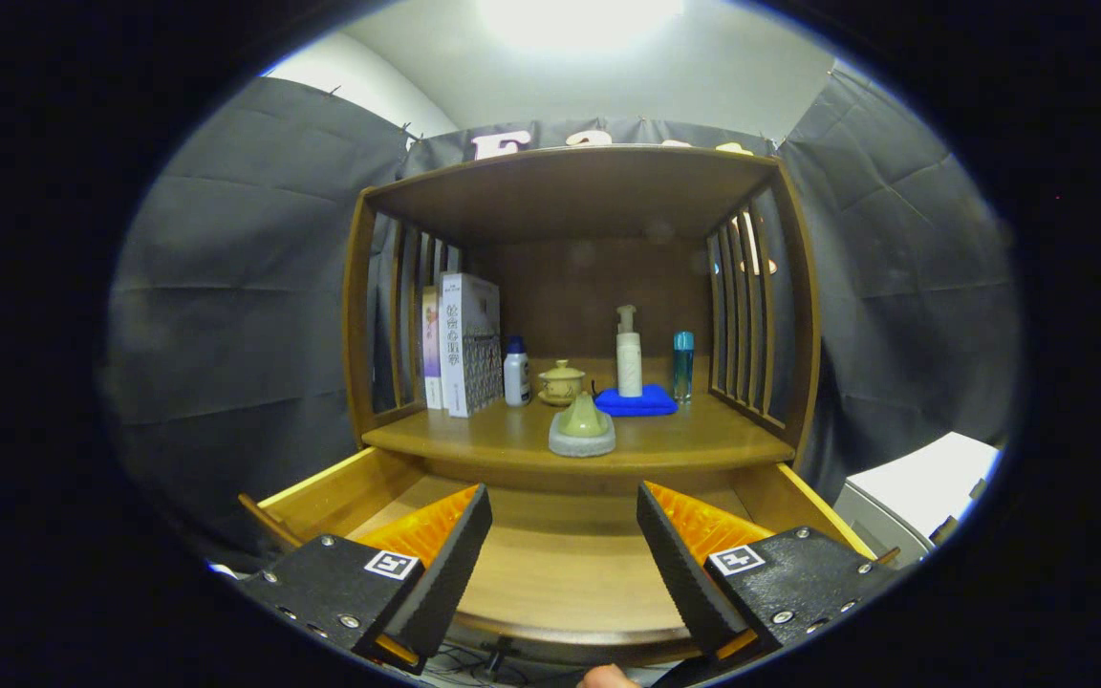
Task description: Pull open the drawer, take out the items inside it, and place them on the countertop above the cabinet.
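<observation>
The wooden drawer (550, 573) stands pulled open below the cabinet's countertop (665, 441), and its bare wooden floor shows between and beyond my fingers. My gripper (565, 564) hovers over the drawer's front, open, with nothing between the black fingers (445, 573). On the countertop's front edge, beyond the fingers, rests a pale green cone-shaped item on a grey round base (582, 427). A blue folded cloth (636, 401) lies further back on the countertop.
At the back of the countertop stand books (463, 344), a white bottle with a blue cap (516, 373), a small lidded cup (561, 382), a white pump bottle (628, 354) and a blue tube (683, 365). Slatted sides and a top shelf (570, 186) enclose it. A white box (923, 487) sits to the right.
</observation>
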### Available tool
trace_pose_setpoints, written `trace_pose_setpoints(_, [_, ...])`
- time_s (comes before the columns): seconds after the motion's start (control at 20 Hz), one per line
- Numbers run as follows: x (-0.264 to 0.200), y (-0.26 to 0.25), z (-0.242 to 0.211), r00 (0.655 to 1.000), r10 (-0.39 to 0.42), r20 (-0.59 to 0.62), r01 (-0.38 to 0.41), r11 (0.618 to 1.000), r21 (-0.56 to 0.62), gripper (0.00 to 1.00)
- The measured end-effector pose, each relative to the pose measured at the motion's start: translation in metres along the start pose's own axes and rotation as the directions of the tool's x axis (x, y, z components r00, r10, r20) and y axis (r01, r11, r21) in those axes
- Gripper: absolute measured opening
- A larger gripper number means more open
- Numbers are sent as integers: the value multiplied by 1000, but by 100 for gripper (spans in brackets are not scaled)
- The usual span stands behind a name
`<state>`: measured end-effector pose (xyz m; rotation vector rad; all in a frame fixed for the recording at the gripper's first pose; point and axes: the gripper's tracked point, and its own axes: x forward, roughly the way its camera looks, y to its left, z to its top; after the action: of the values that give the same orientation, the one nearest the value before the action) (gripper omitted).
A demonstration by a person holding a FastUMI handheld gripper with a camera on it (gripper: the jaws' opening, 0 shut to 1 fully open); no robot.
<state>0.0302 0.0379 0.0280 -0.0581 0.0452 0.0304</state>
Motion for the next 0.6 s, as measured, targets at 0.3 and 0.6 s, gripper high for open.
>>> trace_pose_setpoints(0.3, [-48,9,-24,998,59,-1,-59,998,39,95])
trace_pose_setpoints(0.6, [-78,13,-48,994,100,33,-101,995,6,95])
